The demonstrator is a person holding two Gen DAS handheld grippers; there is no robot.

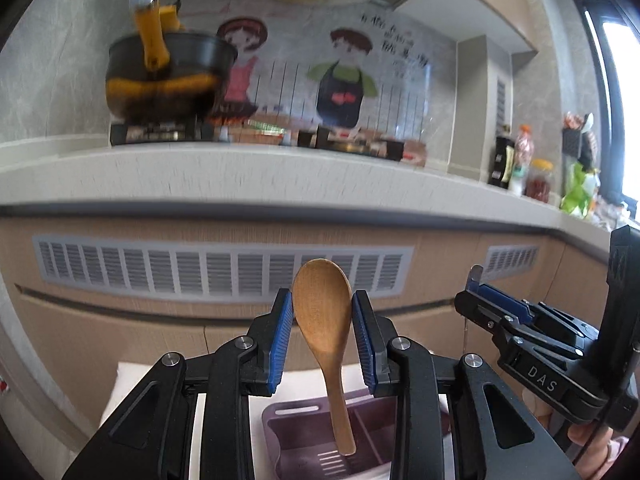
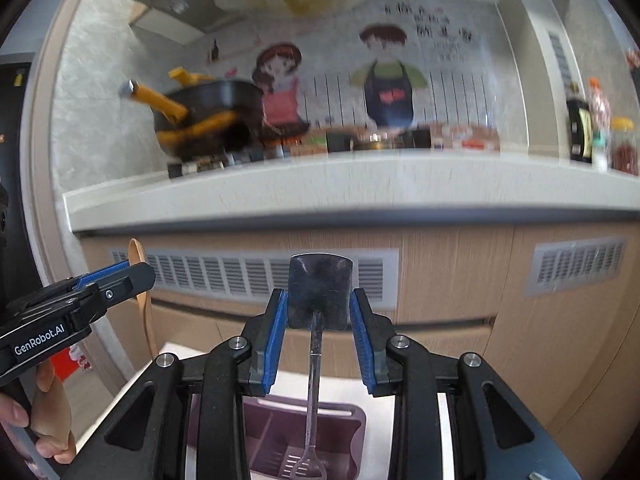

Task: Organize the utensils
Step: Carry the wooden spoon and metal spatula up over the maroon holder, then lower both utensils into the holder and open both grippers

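Left gripper: the black two-finger left gripper with blue ribbed pads is pinching the bowl of a light-brown wooden spoon between its pads; both pads touch the bowl's edges.
Left gripper, other view: seen from the side at the left edge, with the spoon's bowl edge-on behind its fingertip.
Wooden spoon: upright, bowl uppermost between the pads, handle hanging straight down; the handle's end sits over the slotted floor of a mauve plastic divided utensil tray, in its left compartment. Contact with the floor cannot be told.
Right gripper: the matching black right gripper with blue ribbed pads is pinching the flat blade of a dark metal spatula; the pads bear on the blade's two side edges.
Right gripper, other view: visible side-on at the right, just beside the left gripper.
Metal spatula: upright, blade at top, thin handle dropping down; its looped end lies within the tray, over the slotted floor.
Tray: below both grippers, on a white surface.
Hands: fingers grip each tool's handle, the left hand and the right hand.
Background: blurred; a pale countertop with a black pot with orange handles.
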